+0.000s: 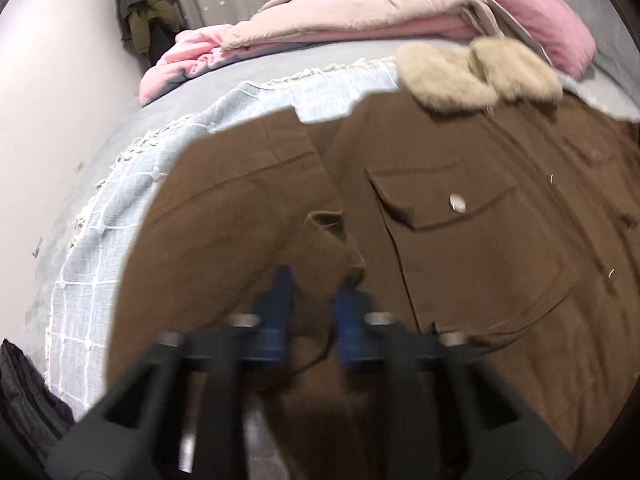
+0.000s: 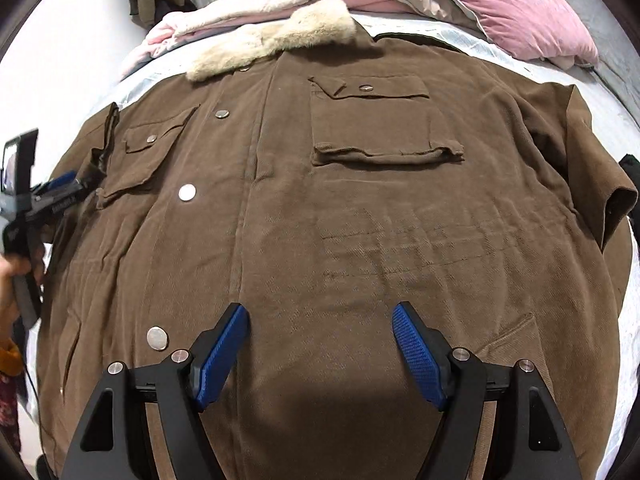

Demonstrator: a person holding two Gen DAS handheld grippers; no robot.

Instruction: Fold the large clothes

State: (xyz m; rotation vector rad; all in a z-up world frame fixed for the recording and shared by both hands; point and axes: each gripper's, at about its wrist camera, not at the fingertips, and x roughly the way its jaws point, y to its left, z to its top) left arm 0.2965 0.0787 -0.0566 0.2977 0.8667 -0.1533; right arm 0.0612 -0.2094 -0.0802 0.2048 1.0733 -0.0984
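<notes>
Brown coat (image 2: 320, 208) lies spread flat, front side up, on a pale blue blanket (image 1: 120, 216) on the bed, its furry collar (image 2: 276, 40) at the far end near a pink pillow (image 2: 520, 8) and a heap of pink and cream bedding (image 1: 340, 12). The right gripper (image 2: 320, 320) hangs above the lower middle of the coat, its blue fingers (image 2: 224, 352) spread wide with nothing between them. The left gripper (image 1: 312, 292) sits at the coat's left edge by the sleeve (image 1: 224, 208). Its picture is blurry, so I cannot tell if it pinches cloth.
</notes>
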